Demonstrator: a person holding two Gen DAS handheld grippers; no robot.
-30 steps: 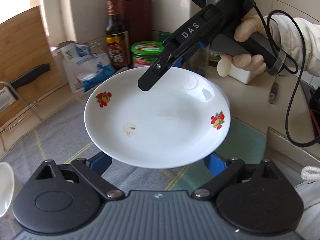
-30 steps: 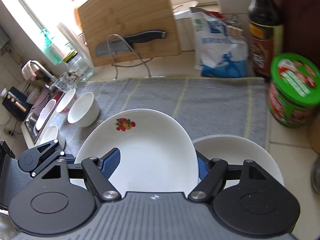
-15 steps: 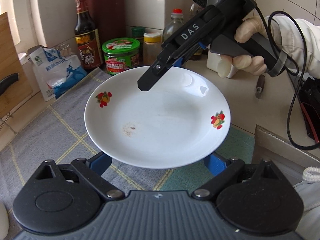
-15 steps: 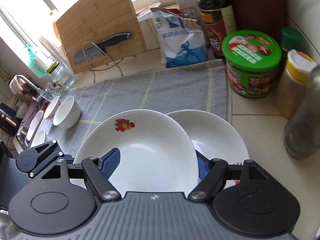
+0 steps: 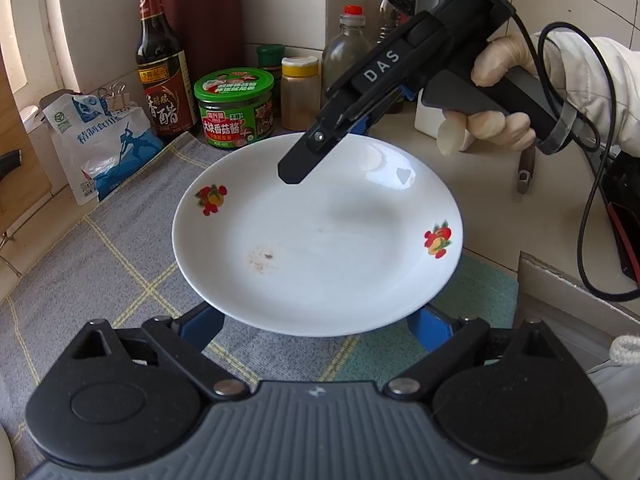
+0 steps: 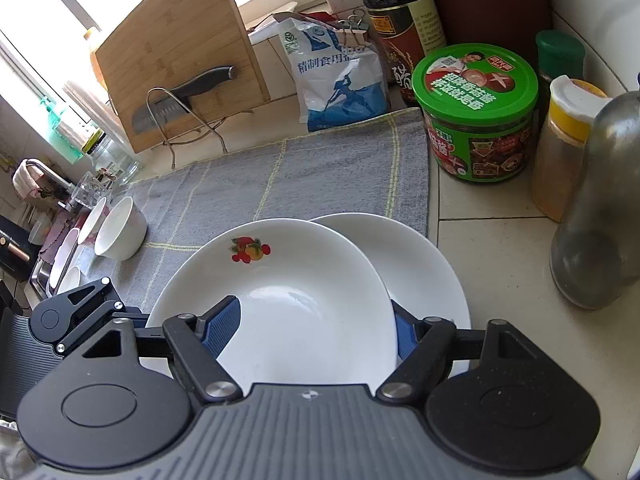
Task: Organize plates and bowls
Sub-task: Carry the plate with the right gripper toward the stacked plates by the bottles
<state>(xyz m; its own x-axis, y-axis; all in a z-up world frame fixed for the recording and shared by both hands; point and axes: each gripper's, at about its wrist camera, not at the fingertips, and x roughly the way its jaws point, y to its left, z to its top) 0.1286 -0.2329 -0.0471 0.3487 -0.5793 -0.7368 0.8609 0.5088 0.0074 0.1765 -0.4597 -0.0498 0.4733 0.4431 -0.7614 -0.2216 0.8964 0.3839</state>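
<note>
One grey checked cloth (image 6: 248, 184) is covering the tiled worktop (image 6: 500, 248). Above it the fruit-printed plate (image 5: 320, 236) is hanging, overlapping a second plate (image 6: 416, 256). The right gripper (image 5: 332, 148), marked "DAS", is pinching its far rim from above; the left gripper (image 5: 316, 322) is straddling the near rim, fingers spread. Two bowls (image 6: 120, 228) are sitting near the sink.
</note>
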